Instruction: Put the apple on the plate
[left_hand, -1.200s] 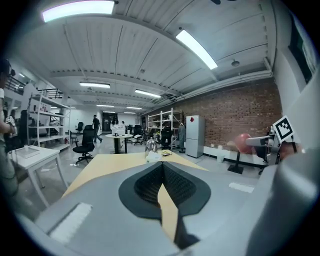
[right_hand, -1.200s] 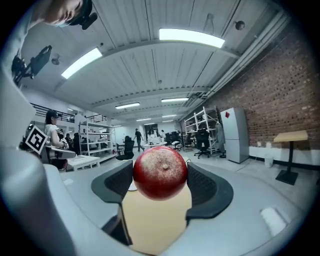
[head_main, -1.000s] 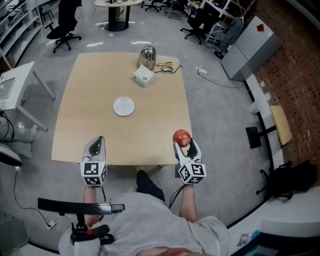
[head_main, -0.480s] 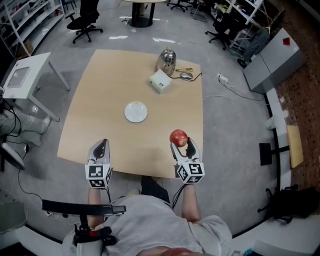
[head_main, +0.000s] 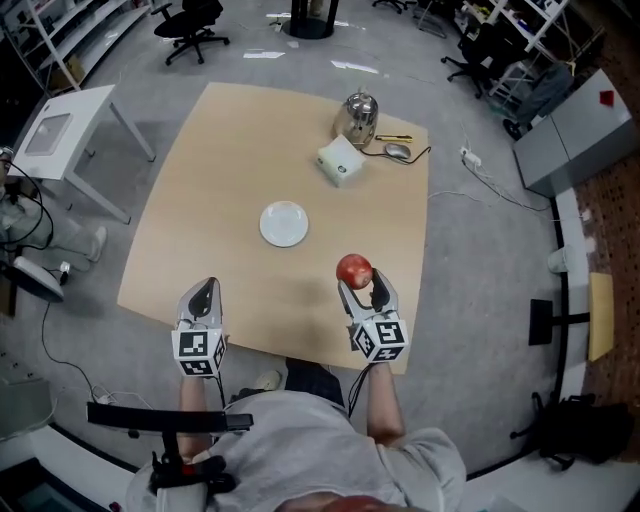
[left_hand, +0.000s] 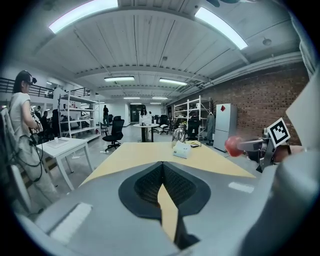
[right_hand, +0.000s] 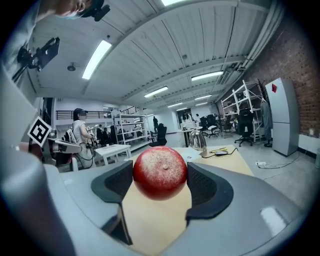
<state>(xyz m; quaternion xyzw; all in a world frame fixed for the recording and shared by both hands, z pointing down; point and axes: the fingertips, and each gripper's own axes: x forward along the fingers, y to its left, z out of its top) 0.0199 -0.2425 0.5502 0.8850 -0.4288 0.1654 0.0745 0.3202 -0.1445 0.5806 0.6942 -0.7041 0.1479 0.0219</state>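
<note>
A red apple (head_main: 354, 270) is clamped between the pads of my right gripper (head_main: 358, 284), held above the near right part of the wooden table (head_main: 220, 180); in the right gripper view the apple (right_hand: 160, 172) fills the gap between the jaws. The small white plate (head_main: 284, 223) lies mid-table, ahead and to the left of the apple. My left gripper (head_main: 203, 297) hovers over the near left edge, its jaws together with nothing between them (left_hand: 162, 190). From the left gripper view the apple (left_hand: 233, 146) shows at the right.
At the table's far side stand a white box (head_main: 341, 161), a metal kettle (head_main: 359, 115) and a mouse (head_main: 398, 151) with a cable. A white side table (head_main: 62, 130) stands to the left; office chairs and shelving ring the floor.
The head view has shifted, so the table sits further right and lower in frame. Both grippers keep their stance; the apple stays gripped by the right one.
</note>
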